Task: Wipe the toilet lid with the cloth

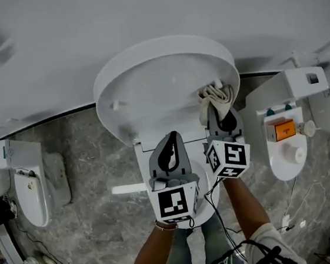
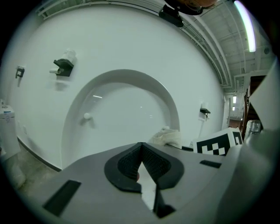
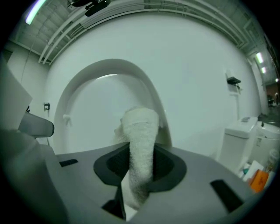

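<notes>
Subject of inspection: the toilet lid (image 1: 160, 78), found raised upright against the white wall (image 1: 139, 10), with its inner face turned toward the person.

The cloth (image 1: 216, 95) is gripped in the right gripper (image 1: 219, 109). Its jaws are closed on a bunched fold of the fabric, which stands up between the pads and projects past the tips. The cloth is placed before the lower right part of the lid's inner face, close to the rim there. Firm contact with the lid cannot be confirmed from any view.

The left gripper (image 2: 141, 148) is noted with its jaws brought fully together and nothing between them. It is pointed at the lower middle of the lid, apart from the surface and to the left of the cloth.

The toilet bowl (image 1: 141, 160) is seen directly below the lid, largely covered by both grippers.

A second toilet (image 1: 32, 185) is recorded well to the left of the lid, and a third (image 1: 290, 143) to its right, with an orange item (image 1: 283, 129) on top. A grey marbled floor (image 1: 85, 161) is seen below the lid on both sides.
</notes>
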A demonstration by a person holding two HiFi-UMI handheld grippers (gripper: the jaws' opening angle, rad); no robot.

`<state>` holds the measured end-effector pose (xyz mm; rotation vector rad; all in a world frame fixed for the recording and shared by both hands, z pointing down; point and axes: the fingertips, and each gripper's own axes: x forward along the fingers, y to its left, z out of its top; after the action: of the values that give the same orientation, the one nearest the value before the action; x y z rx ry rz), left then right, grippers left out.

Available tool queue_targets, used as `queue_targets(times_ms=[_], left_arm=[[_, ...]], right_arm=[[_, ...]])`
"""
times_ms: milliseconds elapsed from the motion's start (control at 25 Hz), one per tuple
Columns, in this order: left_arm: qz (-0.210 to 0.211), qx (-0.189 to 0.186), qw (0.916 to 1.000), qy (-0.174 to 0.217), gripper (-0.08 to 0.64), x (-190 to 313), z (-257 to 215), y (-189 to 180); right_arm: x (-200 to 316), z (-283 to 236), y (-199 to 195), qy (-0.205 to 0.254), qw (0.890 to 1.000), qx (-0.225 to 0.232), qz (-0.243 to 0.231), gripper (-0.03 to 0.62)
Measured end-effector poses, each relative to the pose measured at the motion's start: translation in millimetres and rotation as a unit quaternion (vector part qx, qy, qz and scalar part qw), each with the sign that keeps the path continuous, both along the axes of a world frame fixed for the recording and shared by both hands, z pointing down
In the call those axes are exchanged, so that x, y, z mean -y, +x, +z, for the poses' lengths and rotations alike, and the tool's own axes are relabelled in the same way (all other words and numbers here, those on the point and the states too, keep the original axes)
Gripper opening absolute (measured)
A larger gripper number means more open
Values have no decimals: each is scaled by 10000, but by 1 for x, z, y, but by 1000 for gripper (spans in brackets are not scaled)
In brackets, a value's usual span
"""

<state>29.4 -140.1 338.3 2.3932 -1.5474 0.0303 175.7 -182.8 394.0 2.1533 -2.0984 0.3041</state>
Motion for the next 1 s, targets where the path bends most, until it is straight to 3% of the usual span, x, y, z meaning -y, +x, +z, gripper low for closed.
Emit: queue_targets(times_ms=[240, 560, 760, 880, 1000], left_arm=[[-162, -2, 9998, -68, 11, -7, 5, -14], [-954, 193, 9952, -118, 12, -5, 26, -140], [-1219, 379, 9911, -374, 12, -5, 42, -202], [-1259, 340, 9908, -364, 12, -4, 53, -212], [-1181, 330, 9919, -342, 12, -1, 61, -202]], right_arm=[[-8, -3, -25, 29, 9995, 19, -314, 101], [-10, 0, -176, 510, 9884, 444, -1358, 101], [3, 15, -251, 503, 9851, 613, -1524, 101], [14, 24, -268, 524, 9863, 527, -1472, 101], [22, 33, -254, 509, 9887, 447, -1335, 101]])
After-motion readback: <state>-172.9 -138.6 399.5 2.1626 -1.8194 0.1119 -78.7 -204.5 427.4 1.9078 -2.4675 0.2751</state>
